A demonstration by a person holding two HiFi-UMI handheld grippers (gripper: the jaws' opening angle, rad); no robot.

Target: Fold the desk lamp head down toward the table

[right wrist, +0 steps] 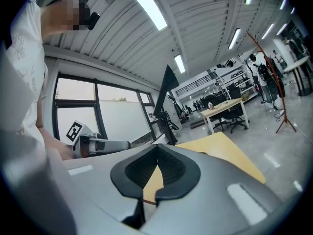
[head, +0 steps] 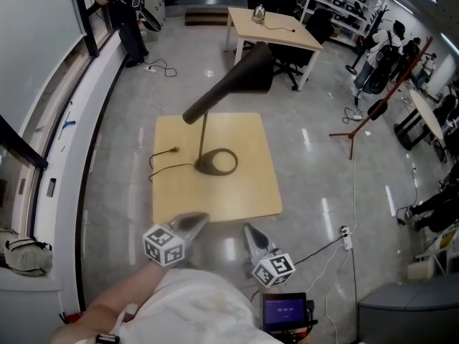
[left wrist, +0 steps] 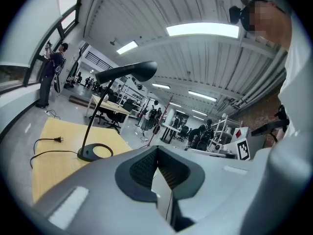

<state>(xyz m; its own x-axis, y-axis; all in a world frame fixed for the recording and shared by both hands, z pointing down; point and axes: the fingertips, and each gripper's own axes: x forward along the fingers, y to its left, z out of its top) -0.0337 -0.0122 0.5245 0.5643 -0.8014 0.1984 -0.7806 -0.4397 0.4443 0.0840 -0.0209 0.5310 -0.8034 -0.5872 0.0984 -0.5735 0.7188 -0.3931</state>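
Note:
A black desk lamp stands on a small square wooden table (head: 251,192). Its cone-shaped head (head: 229,81) is raised and points up and away, above a thin stem (head: 203,138) and a ring base (head: 216,162). The cord and plug (head: 172,150) lie on the table's left part. My left gripper (head: 195,222) and right gripper (head: 249,231) hover over the table's near edge, both shut with nothing in them and well short of the lamp. The left gripper view shows the lamp head (left wrist: 128,72) and base (left wrist: 95,152) ahead to the left. In the right gripper view the head (right wrist: 166,89) rises beyond the table (right wrist: 220,148).
A larger desk (head: 272,27) and an office chair (head: 287,67) stand behind the table. A red tripod stand (head: 373,113) is at the right, and cables and a power strip (head: 346,239) lie on the floor. One person (head: 125,13) stands by the window at the far left.

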